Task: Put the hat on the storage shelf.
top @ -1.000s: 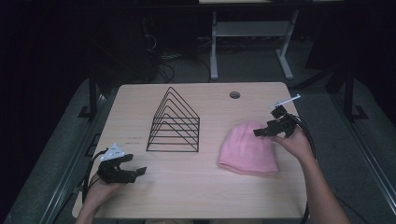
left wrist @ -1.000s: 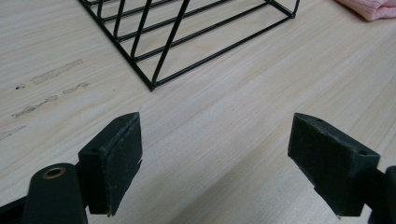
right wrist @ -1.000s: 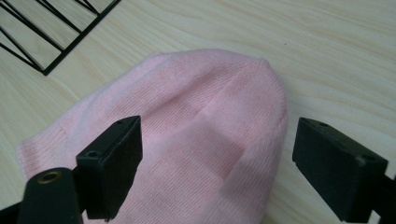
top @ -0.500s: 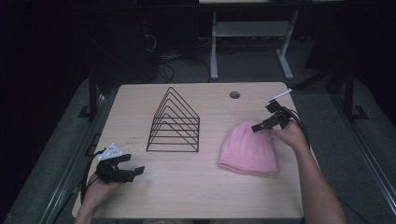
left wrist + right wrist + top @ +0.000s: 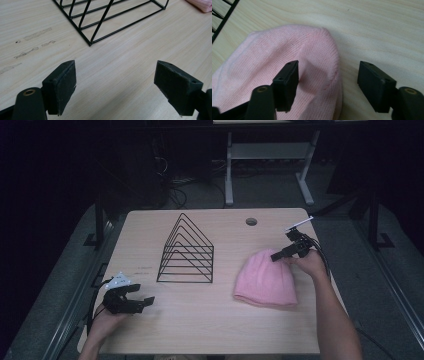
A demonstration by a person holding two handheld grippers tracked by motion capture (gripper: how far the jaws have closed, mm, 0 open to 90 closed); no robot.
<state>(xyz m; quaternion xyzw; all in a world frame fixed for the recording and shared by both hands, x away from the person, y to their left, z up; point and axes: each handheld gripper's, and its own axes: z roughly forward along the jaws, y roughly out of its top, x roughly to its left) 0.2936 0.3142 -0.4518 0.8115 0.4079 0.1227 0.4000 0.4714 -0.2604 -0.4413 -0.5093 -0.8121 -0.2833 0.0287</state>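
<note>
A pink knitted hat [image 5: 265, 280] lies flat on the right half of the wooden table [image 5: 225, 325]. My right gripper [image 5: 280, 254] is low over the hat's rounded far end. In the right gripper view one pad [image 5: 287, 83] rests on the knit [image 5: 274, 55] and dents it, while the other pad [image 5: 374, 85] is over bare wood, with the hat's edge between the two. The jaws have just been closing and still stand apart, so the right gripper [image 5: 328, 72] is open. My left gripper [image 5: 140, 296], open and holding nothing, hovers at the table's front left.
A black wire rack [image 5: 187, 251] shaped like a row of triangles stands in the middle of the table, and its near corner [image 5: 90, 43] lies just ahead of my left gripper [image 5: 115, 72]. A cable hole [image 5: 251, 221] sits near the far edge. Dark floor surrounds the table.
My right gripper has come down and to the left onto the hat's far end, and its jaws have narrowed. The left gripper has stayed where it was.
</note>
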